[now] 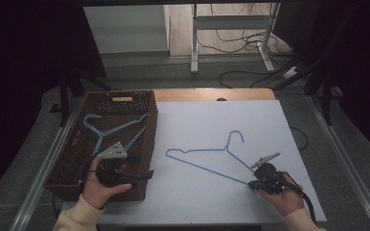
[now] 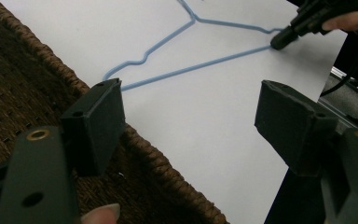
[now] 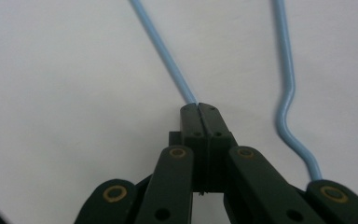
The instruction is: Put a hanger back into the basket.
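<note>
Right gripper is clamped on the bottom bar of the blue hanger, at the bar's end near the tabletop's front right corner. In the right gripper view the jaws are fully together with the wire running straight out from between the tips.

The hanger lies flat on the white tabletop, about mid-table, hook toward the far edge. Left gripper sits at the front right corner of the wicker basket, jaws wide apart, holding nothing. A second blue hanger is already inside the basket.

My read: this one goes into the basket next.
- The grip is at one far end of a long wire, so I expect it to swing and droop when lifted. Lift slowly.
- Clear the basket rim with the low end before moving across.
- The free gripper could take the other shoulder to steady it.

View differences:
- The right gripper view confirms the pinch is on the wire itself; from the high view that's too small to tell.
- The left gripper view shows the basket rim just under its own jaws and the other gripper on the far end of the hanger.
- The high view gives the layout and the hanger already in the basket.
</note>
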A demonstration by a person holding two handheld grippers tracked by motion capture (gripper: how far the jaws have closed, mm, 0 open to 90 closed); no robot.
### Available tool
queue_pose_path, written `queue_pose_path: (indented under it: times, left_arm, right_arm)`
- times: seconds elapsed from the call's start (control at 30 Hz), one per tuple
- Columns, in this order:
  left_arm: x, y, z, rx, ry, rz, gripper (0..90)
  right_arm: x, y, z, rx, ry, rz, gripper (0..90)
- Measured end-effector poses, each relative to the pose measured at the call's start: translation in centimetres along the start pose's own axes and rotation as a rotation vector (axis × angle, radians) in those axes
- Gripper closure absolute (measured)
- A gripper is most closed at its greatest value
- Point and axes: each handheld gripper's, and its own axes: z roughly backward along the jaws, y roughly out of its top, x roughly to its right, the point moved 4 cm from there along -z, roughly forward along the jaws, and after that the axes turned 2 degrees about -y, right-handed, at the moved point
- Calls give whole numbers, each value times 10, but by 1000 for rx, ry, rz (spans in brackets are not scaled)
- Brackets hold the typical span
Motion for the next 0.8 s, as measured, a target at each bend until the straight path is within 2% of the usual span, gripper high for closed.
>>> queue_pose_path:
  times: [0.17,0.33,0.4,0.53,0.63,0.7,0.8]
  left_arm:
    - [0,0,1,1,0,2,245]
    - [-1,0,1,2,1,2,245]
    - [-1,0,1,1,1,2,245]
    - [-1,0,0,1,2,5,245]
    - [-1,0,1,1,1,4,245]
    - [-2,0,1,2,2,4,245]
    - [-3,-1,2,6,1,8,245]
  right_arm:
    - [16,8,-3,13,-7,-23,900]
    - [24,13,-5,21,-17,-44,900]
    - [23,15,-5,32,-1,-49,900]
    - [5,37,-7,65,38,-12,900]
    - [-17,66,-15,87,73,44,900]
    - [-34,92,-25,98,91,81,900]
    - [-49,117,-37,109,105,103,900]
